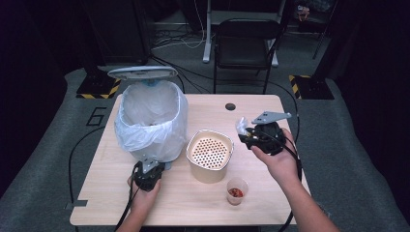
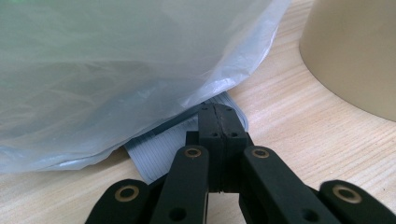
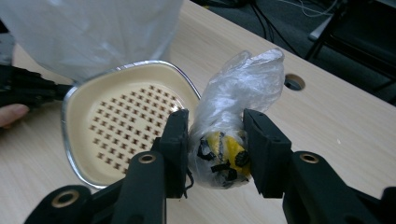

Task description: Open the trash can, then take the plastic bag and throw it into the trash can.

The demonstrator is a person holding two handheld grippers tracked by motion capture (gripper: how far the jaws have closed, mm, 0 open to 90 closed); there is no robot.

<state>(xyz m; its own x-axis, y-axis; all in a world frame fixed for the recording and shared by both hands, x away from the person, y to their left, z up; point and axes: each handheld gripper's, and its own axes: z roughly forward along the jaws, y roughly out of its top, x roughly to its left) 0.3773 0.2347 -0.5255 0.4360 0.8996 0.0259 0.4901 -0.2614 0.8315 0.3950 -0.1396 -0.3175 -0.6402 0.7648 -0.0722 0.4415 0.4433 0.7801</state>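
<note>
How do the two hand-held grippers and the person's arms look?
Both are black: left hand-held gripper, right hand-held gripper. Each has two flat black jaws on linkage bars with brass-coloured pivot rings. The right carries a grey three-cornered plate; black cables trail from both. The forearms are bare.

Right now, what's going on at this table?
A person works with two handheld grippers. The right gripper holds a small clear plastic bag with yellow and black bits inside, above the table beside the perforated beige container. The left gripper is shut at the foot of the bag-lined bin.
</note>
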